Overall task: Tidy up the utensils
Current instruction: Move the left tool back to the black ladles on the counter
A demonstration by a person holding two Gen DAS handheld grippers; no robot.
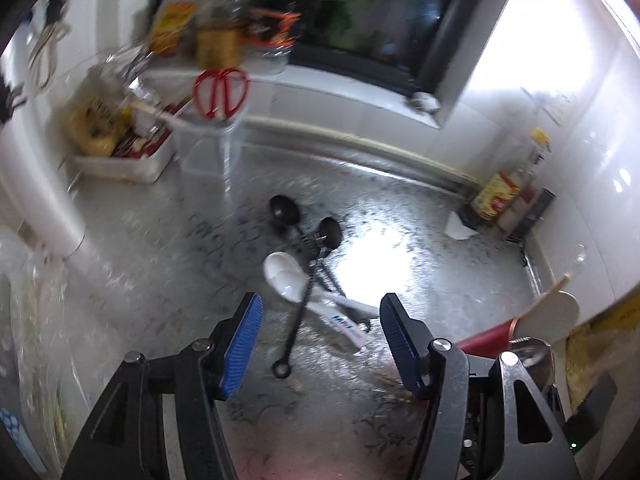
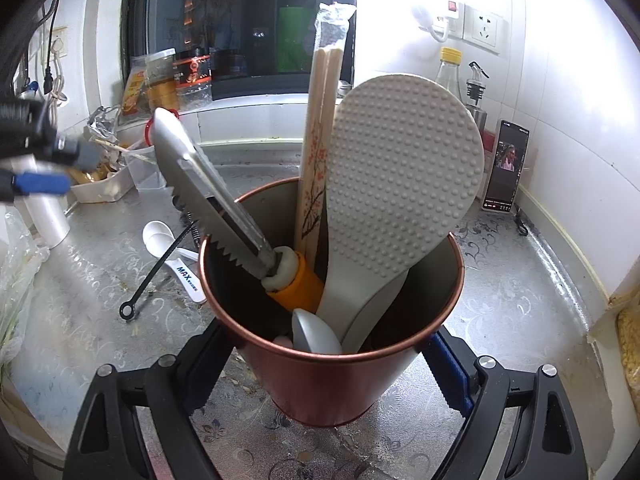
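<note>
My right gripper (image 2: pixel 320 364) clamped round one copper cup (image 2: pixel 332 372) holding one rice paddle (image 2: pixel 400 184), one serrated knife (image 2: pixel 208 192), my left gripper (image 1: pixel 320 340) wide above one white spoon (image 1: pixel 286 276), two black measuring spoons (image 1: pixel 296 240) on the near counter (image 1: pixel 440 280).

White tiled walls (image 2: pixel 560 92), dark window (image 2: pixel 240 20), patterned countertop (image 2: pixel 520 280).

— Any lettering you can read?
— Only "MAX", in blue, on the handle of the white spoon (image 2: pixel 188 272) lying on the counter (image 2: pixel 520 300), toward its left side.
— And the packets on the sill, the phone screen in the back right corner?
— Print is there, but too blurred or small to read.
</note>
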